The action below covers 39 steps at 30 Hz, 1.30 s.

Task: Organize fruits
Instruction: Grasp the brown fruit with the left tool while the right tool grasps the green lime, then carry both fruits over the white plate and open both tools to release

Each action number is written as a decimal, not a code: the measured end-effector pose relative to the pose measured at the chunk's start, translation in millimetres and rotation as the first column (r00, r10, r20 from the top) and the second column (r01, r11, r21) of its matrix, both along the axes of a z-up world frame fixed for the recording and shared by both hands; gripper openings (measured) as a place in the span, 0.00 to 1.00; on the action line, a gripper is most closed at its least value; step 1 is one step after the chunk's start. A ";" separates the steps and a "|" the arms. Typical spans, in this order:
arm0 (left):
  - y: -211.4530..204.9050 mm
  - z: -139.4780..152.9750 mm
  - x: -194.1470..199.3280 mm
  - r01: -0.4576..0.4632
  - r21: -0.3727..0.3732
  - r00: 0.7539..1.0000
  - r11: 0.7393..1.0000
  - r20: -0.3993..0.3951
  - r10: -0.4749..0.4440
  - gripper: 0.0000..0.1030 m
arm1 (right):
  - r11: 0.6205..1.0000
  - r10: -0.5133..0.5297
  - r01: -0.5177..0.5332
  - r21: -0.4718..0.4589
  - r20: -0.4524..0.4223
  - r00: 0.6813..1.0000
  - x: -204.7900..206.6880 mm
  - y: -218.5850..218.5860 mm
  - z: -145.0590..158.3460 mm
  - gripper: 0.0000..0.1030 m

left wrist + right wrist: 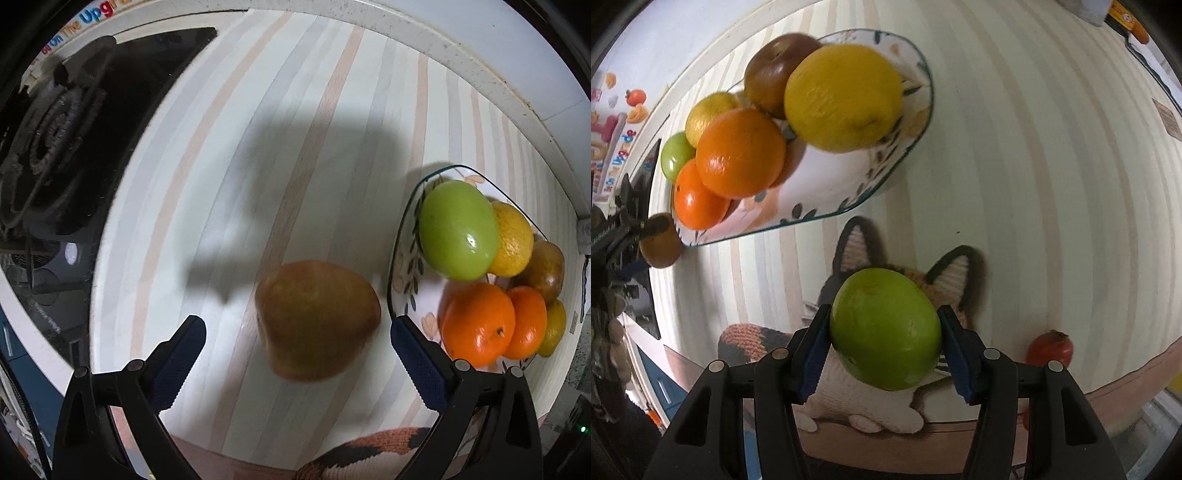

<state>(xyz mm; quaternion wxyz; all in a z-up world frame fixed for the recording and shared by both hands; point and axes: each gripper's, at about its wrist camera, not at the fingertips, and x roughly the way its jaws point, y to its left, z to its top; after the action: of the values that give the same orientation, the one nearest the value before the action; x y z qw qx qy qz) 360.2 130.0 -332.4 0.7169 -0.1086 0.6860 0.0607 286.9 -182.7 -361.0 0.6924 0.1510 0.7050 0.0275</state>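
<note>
A floral plate [410, 258] [886, 162] holds several fruits: a green apple [458, 230], two oranges [478, 325], lemons [842, 98] and a brown apple [775, 70]. My left gripper [297, 345] is open, its jaws wide on either side of a brown-green fruit [317, 319] that lies on the striped table, left of the plate. That fruit also shows in the right wrist view [661, 242]. My right gripper [882, 349] is shut on a green apple [886, 328] and holds it above a knitted cat mat [849, 398].
A black gas stove [55, 147] stands at the left of the table. A red fruit [1049, 349] lies at the table's front edge on the right. The striped table [1052, 184] is backed by a white wall ledge [480, 66].
</note>
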 end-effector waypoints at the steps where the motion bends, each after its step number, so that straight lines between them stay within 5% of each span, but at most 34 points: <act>1: -0.1 -0.7 0.6 0.005 -0.004 1.000 1.000 0.014 -0.005 0.98 | 1.000 0.007 -0.007 -0.004 -0.002 1.000 1.1 2.1 -0.6 0.58; 5: 2.3 -0.7 0.8 0.009 -0.038 0.998 0.999 0.067 -0.007 0.81 | 1.000 0.017 -0.017 -0.012 0.000 1.000 1.1 15.6 1.2 0.58; 7: 1.8 3.3 1.8 0.011 -0.040 0.996 0.999 0.093 -0.007 0.65 | 0.999 0.026 -0.026 -0.026 0.004 1.000 1.0 18.5 -0.2 0.58; 17: -17.4 12.9 -2.8 0.048 -0.021 0.993 0.999 0.105 -0.045 0.63 | 0.998 0.052 -0.051 -0.026 0.027 0.998 0.3 37.2 6.7 0.58; 23: -9.4 30.5 -14.2 0.013 -0.105 0.995 0.994 0.097 -0.003 0.62 | 0.999 0.055 -0.055 -0.001 0.053 0.997 0.8 39.1 20.5 0.58; 28: -15.1 56.8 -13.2 0.025 -0.096 0.988 0.995 0.151 -0.010 0.51 | 0.998 0.059 -0.060 0.007 0.068 0.996 3.7 40.8 28.3 0.58; 33: -10.7 37.1 5.5 0.069 -0.053 0.991 0.996 0.121 -0.062 0.53 | 0.999 0.051 -0.052 0.016 0.074 0.996 5.5 39.5 30.5 0.58; 39: 5.6 24.6 12.7 0.052 -0.098 0.992 0.994 0.120 -0.040 0.58 | 0.999 0.026 -0.028 0.033 0.078 0.997 6.0 27.7 34.8 0.58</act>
<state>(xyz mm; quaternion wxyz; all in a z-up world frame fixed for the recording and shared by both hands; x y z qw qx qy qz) 372.9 135.7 -307.8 0.7510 -0.1323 0.6469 0.0027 292.9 -155.0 -326.3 0.7160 0.1519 0.6791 0.0547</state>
